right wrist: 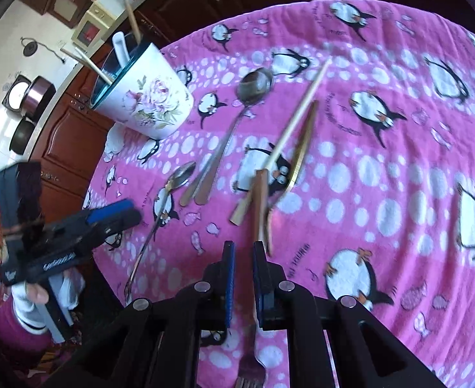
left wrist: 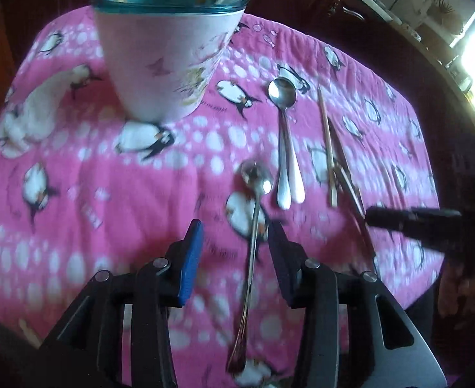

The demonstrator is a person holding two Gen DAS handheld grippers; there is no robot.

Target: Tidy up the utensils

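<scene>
Left gripper [left wrist: 234, 242]: we see its fingers apart, thin spoon [left wrist: 253, 226] between, ungripped.
Right gripper [right wrist: 244, 258]: fingers clamp a fork [right wrist: 260, 213].
Cup [left wrist: 166, 61]: upright on tabletop [left wrist: 108, 194]; we carry the fork over its rim.

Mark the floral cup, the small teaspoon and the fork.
floral cup [right wrist: 150, 103], right wrist view, on its painted side wall.
small teaspoon [left wrist: 256, 174], left wrist view, on its bowl.
fork [right wrist: 252, 373], right wrist view, on its head just above the tines, below the gripper.
</scene>
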